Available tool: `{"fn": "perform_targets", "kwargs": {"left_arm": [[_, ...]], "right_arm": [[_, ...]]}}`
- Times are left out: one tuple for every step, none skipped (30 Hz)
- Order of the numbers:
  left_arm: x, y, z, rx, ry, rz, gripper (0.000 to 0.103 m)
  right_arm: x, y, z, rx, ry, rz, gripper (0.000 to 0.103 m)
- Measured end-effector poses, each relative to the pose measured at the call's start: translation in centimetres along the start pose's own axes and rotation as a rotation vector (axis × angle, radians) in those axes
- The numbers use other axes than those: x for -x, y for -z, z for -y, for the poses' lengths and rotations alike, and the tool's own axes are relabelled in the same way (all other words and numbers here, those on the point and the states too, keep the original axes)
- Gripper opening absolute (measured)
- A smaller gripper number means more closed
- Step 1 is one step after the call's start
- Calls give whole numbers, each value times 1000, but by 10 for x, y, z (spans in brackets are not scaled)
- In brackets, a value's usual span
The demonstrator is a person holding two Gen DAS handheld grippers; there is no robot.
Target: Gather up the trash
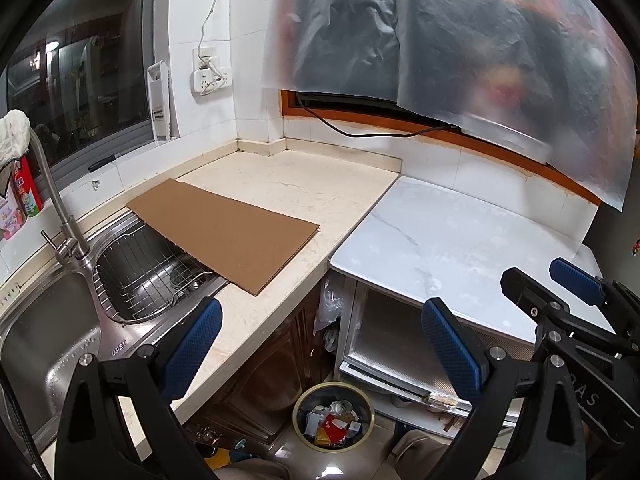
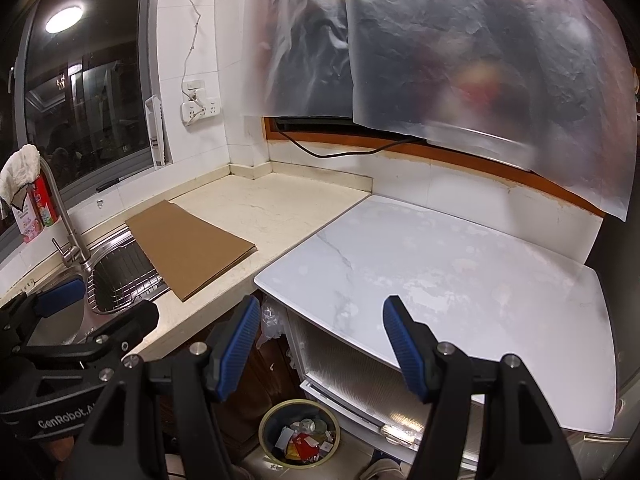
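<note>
A round trash bin (image 1: 334, 416) with a gold rim stands on the floor below the counter; it holds several scraps of paper and wrappers. It also shows in the right wrist view (image 2: 300, 434). My left gripper (image 1: 320, 348) is open and empty, held above the bin and the counter's front edge. My right gripper (image 2: 320, 346) is open and empty, held above the bin beside the white marble top (image 2: 460, 280). The right gripper shows at the right of the left wrist view (image 1: 560, 284). The left gripper shows at the left of the right wrist view (image 2: 92, 300).
A flat cardboard sheet (image 1: 224, 232) lies on the beige counter (image 1: 312, 188), overhanging the steel sink (image 1: 52, 340) with its wire basket (image 1: 148, 276) and faucet (image 1: 52, 192). A cabinet with a ribbed glass front (image 1: 400, 352) stands under the marble top. A plastic sheet (image 1: 460, 40) hangs over the window.
</note>
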State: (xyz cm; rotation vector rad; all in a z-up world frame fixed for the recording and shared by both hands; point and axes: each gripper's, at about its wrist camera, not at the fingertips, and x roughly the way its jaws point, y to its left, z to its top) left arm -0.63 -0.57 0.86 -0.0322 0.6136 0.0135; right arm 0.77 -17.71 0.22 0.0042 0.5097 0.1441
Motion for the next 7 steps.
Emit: {"fn": "perform_targets", "kwargs": {"left_arm": [[0,0,0,0,0,-1,99],[0,0,0,0,-1,-1,99],[0,0,0,0,-1,-2,99],[-1,0,-1,-1,1,-4,99],[-2,0,-1,-1,1,-5,99],[-2,0,-1,-2,1,-7,99],[-3,0,-2,-3,2,-8,99]], "right_arm": [[0,0,0,0,0,0,65],[-1,0,0,0,0,-1,65],[-1,0,1,0,0,-2,65],[0,1,0,0,1,-1,65],[0,1,0,-1,0,-1,65],[0,1,0,-1,0,-2,65],[-1,1,0,-1,1,-4,65]]}}
